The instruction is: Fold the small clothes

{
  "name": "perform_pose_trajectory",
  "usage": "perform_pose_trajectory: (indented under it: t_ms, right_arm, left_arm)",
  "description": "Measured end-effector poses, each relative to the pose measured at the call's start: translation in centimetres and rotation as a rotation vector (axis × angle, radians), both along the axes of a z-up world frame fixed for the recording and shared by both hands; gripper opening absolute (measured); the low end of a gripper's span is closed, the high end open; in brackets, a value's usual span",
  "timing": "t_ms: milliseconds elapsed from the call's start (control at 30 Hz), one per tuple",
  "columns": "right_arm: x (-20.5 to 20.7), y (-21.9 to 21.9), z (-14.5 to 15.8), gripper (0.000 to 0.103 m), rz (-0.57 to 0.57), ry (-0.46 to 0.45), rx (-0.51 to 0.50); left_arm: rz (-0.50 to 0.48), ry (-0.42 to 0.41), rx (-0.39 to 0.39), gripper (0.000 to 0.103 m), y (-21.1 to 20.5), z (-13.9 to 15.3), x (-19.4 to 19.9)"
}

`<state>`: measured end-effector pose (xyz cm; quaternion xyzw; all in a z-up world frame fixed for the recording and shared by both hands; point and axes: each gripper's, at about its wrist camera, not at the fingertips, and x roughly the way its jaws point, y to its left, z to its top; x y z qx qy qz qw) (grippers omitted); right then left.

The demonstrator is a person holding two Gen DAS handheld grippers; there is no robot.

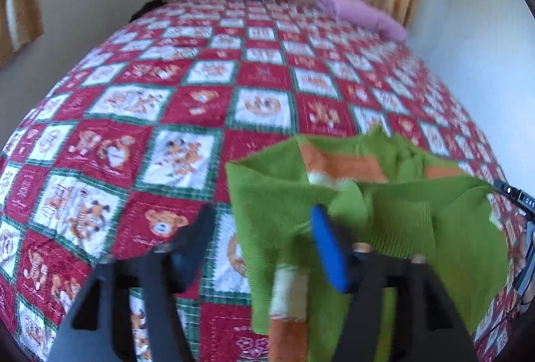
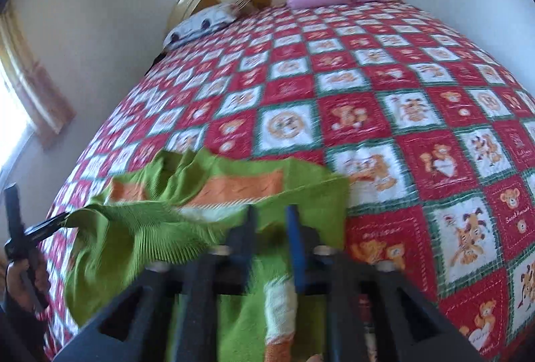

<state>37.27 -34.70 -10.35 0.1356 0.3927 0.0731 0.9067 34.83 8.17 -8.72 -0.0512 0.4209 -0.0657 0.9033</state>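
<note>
Left gripper sits spread wide, blue pad over the green knit sweater edge, not pinching. Right gripper has jaws part open astride a fold, pads apparently not pressing; blur makes contact unclear. Sweater with orange and white bands lies rumpled on the teddy-bear quilt at the near edge of the bed. Judged soft, light, floppy, stretchy; will sag and bunch. Best hold: ribbed hem corners or shoulder seams, one per gripper
</note>
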Motion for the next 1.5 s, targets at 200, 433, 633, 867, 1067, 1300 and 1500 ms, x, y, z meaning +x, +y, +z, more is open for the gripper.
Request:
perform_pose_trajectory:
  t_ms: [200,433,633,867,1067,1300,1500]
  right_arm:
    - [-1.3,-0.9,-0.3,0.052,0.038,-0.015,-0.028]
    - [-1.5,3.4,-0.8,0.052,0.202,-0.01,-0.208]
    - [0.3,6.3,-3.6,0.007,0.231,0.057,-0.433]
    - [-0.2,4.3,0.1,0.003,0.169,-0.06,-0.326]
    - [2.2,3.0,1.4,0.003,0.085,-0.075,-0.246]
    - [4.2,4.1,-1.6,0.048,0.08,0.021,-0.347]
    - [3.0,8.6,1.4,0.049,0.295,-0.049,-0.326]
  left_arm:
    - [-0.084,-0.04,0.054,0.08,-0.8,-0.1,-1.6]
    - [-0.187,-0.076,0.235,0.08,-5.7,-2.0,-0.2]
    - [-0.237,-0.007,0.274,0.007,-7.2,-3.9,1.3]
    - [-0.151,-0.106,0.166,0.005,-4.3,0.3,1.0]
    - [-0.078,-0.044,0.145,0.005,-3.4,-1.5,4.8]
    - [0.019,0.011,0.158,0.046,-3.3,-4.0,5.1]
    - [0.094,-0.13,0.156,0.079,-1.4,-1.4,0.7]
